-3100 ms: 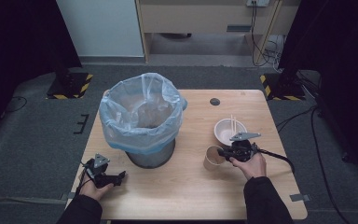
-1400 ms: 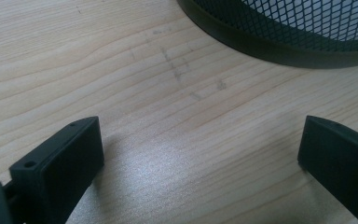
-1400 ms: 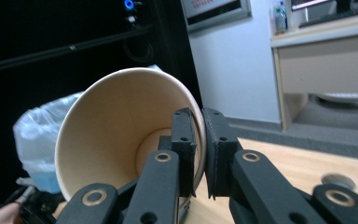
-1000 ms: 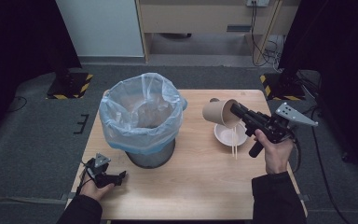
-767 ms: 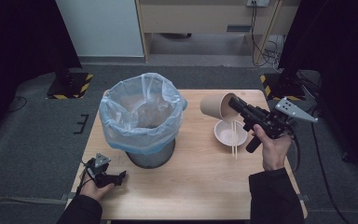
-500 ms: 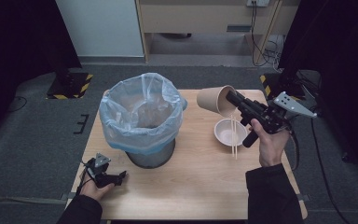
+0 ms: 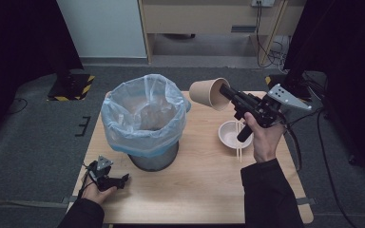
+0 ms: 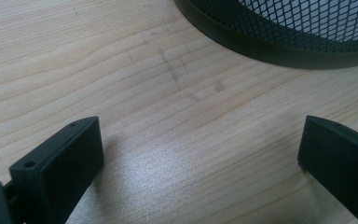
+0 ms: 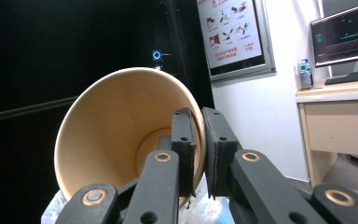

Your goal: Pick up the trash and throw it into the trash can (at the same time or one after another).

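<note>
Paper cup (image 7: 209,93) hangs in the air in my right tongs (image 7: 229,93), lying on its side with the open mouth facing back toward my hand. In the right gripper view the two jaws are pinched nearly together on the cup's rim (image 9: 135,140), one jaw inside the wall and one outside. The cup sits just to the right of the bin (image 7: 145,123), level with its top edge and apart from the blue plastic liner (image 7: 123,137) that is folded over the rim. Below my right hand, a white bowl (image 7: 230,134) rests on the wooden surface (image 7: 195,190), and a pair of pale chopsticks (image 7: 239,149) lies across its right side.

My left tongs (image 7: 119,180) rest low on the surface near the front left corner, just beside the foot of the bin. Their jaws stand wide apart with nothing between them; in the left gripper view bare wood lies between the two black jaws and the bin's black mesh base (image 8: 279,28) curves past ahead.
</note>
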### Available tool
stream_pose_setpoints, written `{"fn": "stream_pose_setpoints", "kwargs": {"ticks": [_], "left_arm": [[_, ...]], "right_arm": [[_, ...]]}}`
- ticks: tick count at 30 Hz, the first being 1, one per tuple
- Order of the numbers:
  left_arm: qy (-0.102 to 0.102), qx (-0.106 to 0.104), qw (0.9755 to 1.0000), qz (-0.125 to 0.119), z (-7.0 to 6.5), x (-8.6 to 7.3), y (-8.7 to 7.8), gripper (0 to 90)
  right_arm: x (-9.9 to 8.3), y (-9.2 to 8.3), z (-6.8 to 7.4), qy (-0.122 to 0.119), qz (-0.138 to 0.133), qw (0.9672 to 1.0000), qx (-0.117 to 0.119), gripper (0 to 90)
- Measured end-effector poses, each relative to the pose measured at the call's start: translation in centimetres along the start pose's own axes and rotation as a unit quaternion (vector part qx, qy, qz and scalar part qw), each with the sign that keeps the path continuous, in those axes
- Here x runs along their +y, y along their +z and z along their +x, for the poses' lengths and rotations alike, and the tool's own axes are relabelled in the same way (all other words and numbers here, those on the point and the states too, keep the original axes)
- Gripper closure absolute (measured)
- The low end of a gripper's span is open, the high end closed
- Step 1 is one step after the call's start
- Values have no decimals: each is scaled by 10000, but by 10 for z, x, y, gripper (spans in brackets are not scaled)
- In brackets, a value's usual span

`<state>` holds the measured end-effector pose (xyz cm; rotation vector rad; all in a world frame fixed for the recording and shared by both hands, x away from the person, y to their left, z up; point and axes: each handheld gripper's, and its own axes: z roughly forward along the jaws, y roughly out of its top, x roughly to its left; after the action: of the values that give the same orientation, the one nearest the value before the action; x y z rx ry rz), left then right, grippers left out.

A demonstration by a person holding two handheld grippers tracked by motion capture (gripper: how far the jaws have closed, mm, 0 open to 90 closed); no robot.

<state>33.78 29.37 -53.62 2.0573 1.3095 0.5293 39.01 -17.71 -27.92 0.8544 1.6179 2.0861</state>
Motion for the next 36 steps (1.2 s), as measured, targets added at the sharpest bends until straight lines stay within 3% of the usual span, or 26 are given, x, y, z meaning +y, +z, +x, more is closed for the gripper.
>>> {"fn": "stream_pose_setpoints", "kwargs": {"ticks": [19,28,36], "left_arm": [[2,-5,10000,-2,0,0,0,0],[4,-8,10000,-1,0,0,0,0],[4,-10,10000,-4,0,0,0,0]], "right_arm": [[0,50,21,-41,141,9994,328,843],[-10,67,22,161,128,9990,398,843],[-6,80,31,-29,224,9987,447,844]]}}
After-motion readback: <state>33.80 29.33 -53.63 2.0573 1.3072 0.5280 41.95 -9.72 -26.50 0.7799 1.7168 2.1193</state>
